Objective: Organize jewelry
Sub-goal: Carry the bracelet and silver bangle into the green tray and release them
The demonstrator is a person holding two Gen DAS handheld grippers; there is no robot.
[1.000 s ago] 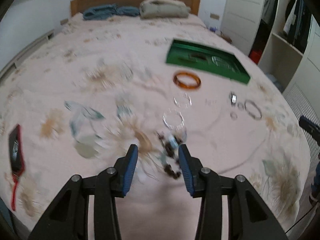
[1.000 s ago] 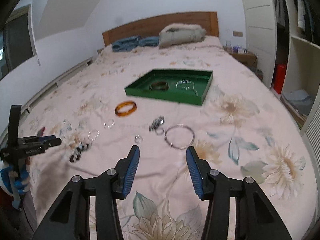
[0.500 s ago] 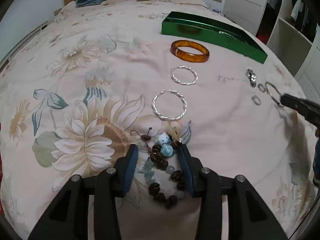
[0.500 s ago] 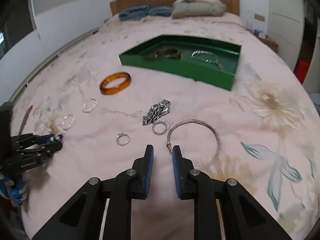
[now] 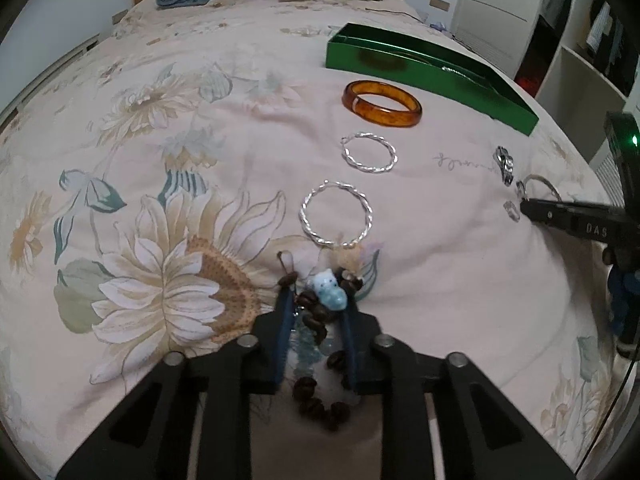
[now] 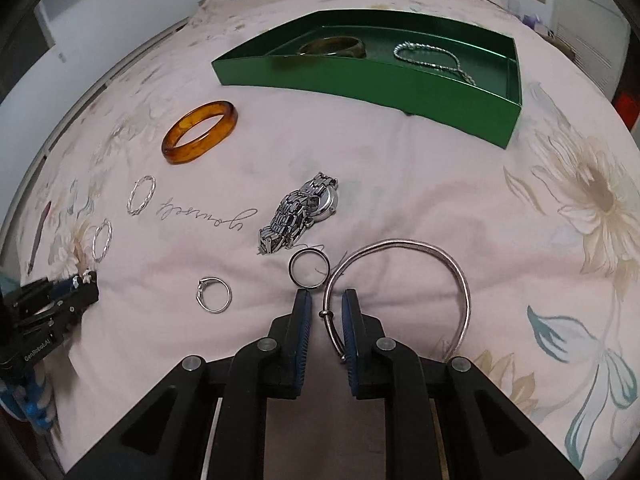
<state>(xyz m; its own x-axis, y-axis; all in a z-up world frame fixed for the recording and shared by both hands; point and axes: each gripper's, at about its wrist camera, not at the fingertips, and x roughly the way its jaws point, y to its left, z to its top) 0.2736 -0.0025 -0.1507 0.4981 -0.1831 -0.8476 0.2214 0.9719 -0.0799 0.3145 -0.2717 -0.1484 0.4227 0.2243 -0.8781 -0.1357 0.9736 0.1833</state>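
The left gripper (image 5: 316,300) had just been closing, and its jaws were clamped on the beaded bracelet (image 5: 320,360), near a pale blue charm (image 5: 330,290). The lower beads of the bracelet hung out between the 2 arms, and part of the string was hidden behind the blue pads.

The right gripper (image 6: 325,308) had also been closing. Its jaws stood only a little apart, with the thin end of the silver bangle (image 6: 448,264) between them. Whether the pads really pressed on the wire I could not tell, because a small gap showed on the left side. The nearest part of the bangle was hidden behind the right jaw.

On the flowered bed cover (image 6: 440,184) lay an amber bangle (image 6: 200,132), 2 twisted silver hoops (image 5: 336,214), a metal watch (image 6: 300,212), a dark plain ring (image 6: 309,269) just beside the bangle, and a small ring with a stone (image 6: 214,295). The green tray (image 6: 360,80) stood further back, with 1 dark bangle (image 6: 332,47) and 1 silver chain (image 6: 430,54) inside; its near wall hid part of the floor of the tray. Folded clothes at the headboard were cut off by the edge of the right wrist view.
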